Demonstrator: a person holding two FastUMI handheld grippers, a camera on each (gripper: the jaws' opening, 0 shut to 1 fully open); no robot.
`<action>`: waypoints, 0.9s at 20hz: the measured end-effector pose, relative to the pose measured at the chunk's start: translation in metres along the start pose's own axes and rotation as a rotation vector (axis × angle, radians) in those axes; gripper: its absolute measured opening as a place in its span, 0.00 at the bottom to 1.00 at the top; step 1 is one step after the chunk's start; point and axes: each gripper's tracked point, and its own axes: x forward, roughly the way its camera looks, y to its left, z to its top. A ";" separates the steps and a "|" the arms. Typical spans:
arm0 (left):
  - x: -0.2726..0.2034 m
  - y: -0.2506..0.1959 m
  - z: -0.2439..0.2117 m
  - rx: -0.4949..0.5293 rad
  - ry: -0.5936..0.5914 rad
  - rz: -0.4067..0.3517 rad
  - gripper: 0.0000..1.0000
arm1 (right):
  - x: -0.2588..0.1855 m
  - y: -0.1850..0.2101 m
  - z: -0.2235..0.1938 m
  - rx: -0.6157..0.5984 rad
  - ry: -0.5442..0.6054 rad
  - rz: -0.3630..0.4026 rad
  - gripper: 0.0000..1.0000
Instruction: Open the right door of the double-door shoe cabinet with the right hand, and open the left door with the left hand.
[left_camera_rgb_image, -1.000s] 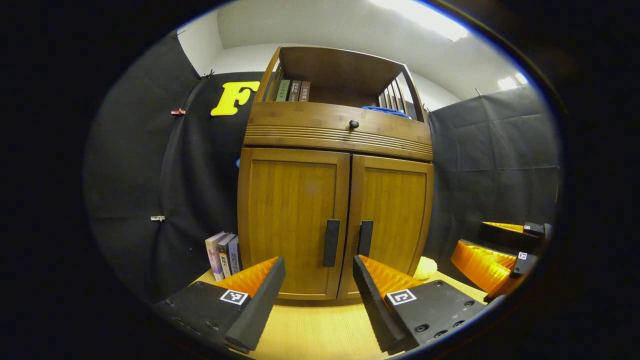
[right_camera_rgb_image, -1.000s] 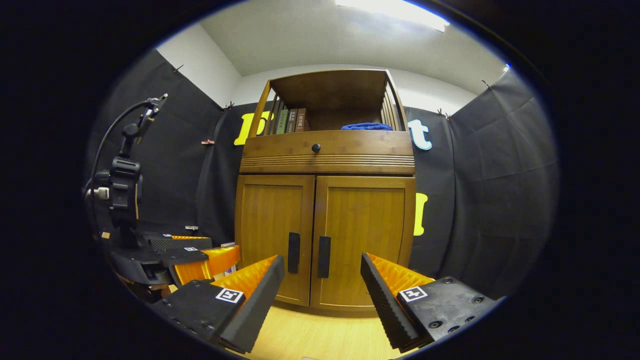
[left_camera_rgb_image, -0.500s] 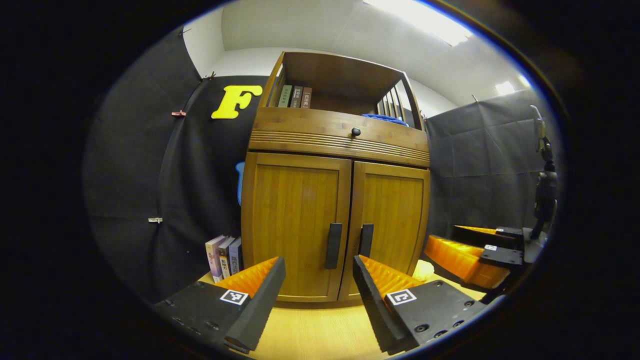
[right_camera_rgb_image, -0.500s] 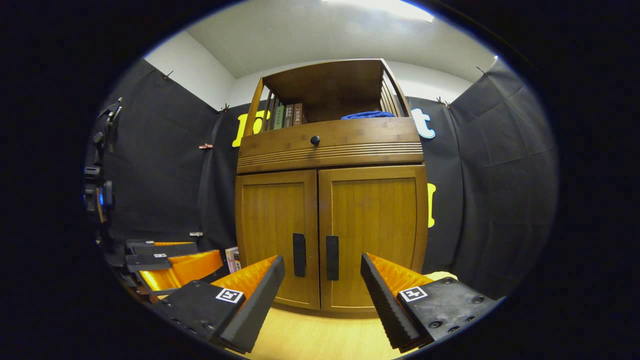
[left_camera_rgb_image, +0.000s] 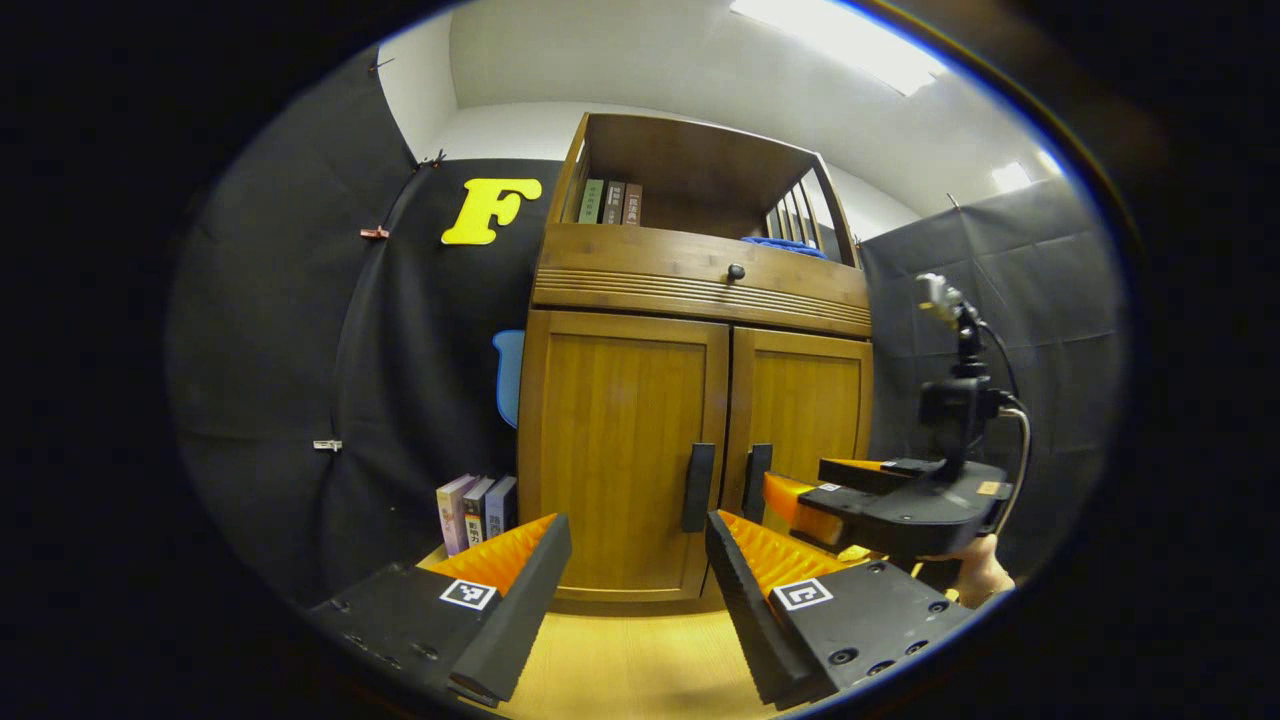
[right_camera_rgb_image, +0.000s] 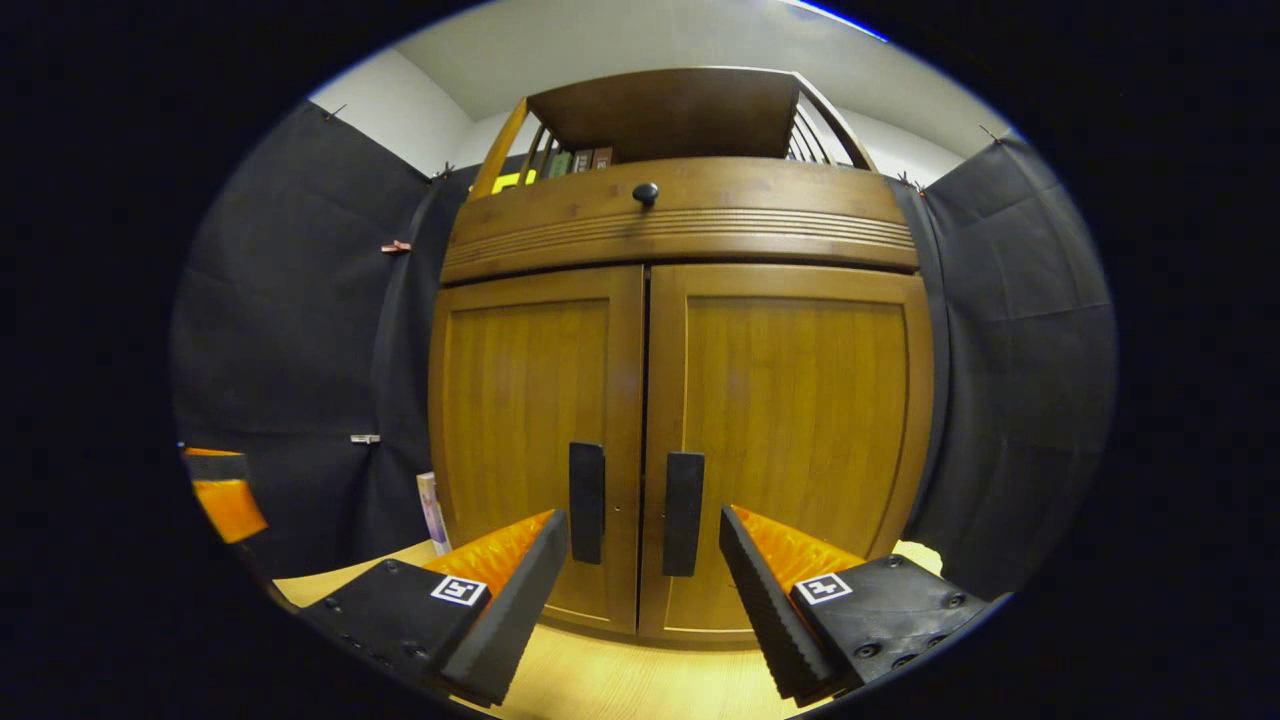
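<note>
The wooden shoe cabinet stands on a light wood table with both doors closed. In the right gripper view its right door (right_camera_rgb_image: 800, 420) and left door (right_camera_rgb_image: 530, 420) loom close, each with a dark vertical handle: right handle (right_camera_rgb_image: 683, 513), left handle (right_camera_rgb_image: 586, 502). My right gripper (right_camera_rgb_image: 645, 575) is open, a short way in front of the two handles, holding nothing. In the left gripper view my left gripper (left_camera_rgb_image: 640, 580) is open and farther back, facing the left door (left_camera_rgb_image: 620, 450) and its handle (left_camera_rgb_image: 697, 487). The right gripper (left_camera_rgb_image: 800, 500) appears there close to the right handle (left_camera_rgb_image: 756, 482).
A drawer with a round black knob (right_camera_rgb_image: 645, 192) sits above the doors, and an open shelf with books (left_camera_rgb_image: 610, 202) and a blue cloth (left_camera_rgb_image: 790, 243) tops it. Several books (left_camera_rgb_image: 475, 508) stand left of the cabinet. A pale yellow object (right_camera_rgb_image: 915, 555) lies at its right foot.
The right gripper has moved forward, close to the door handles, so the cabinet fills more of its view. The left gripper has shifted slightly left; the right gripper now crosses its view.
</note>
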 end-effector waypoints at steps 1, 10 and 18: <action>0.000 0.005 0.000 0.003 -0.007 0.008 0.85 | 0.010 -0.004 -0.004 -0.005 -0.003 -0.018 0.96; 0.006 0.026 -0.004 0.015 -0.015 0.029 0.85 | 0.081 -0.023 -0.030 0.028 0.016 -0.078 0.96; 0.004 0.032 -0.012 0.010 -0.010 0.018 0.85 | 0.114 -0.031 -0.035 0.003 -0.005 -0.122 0.70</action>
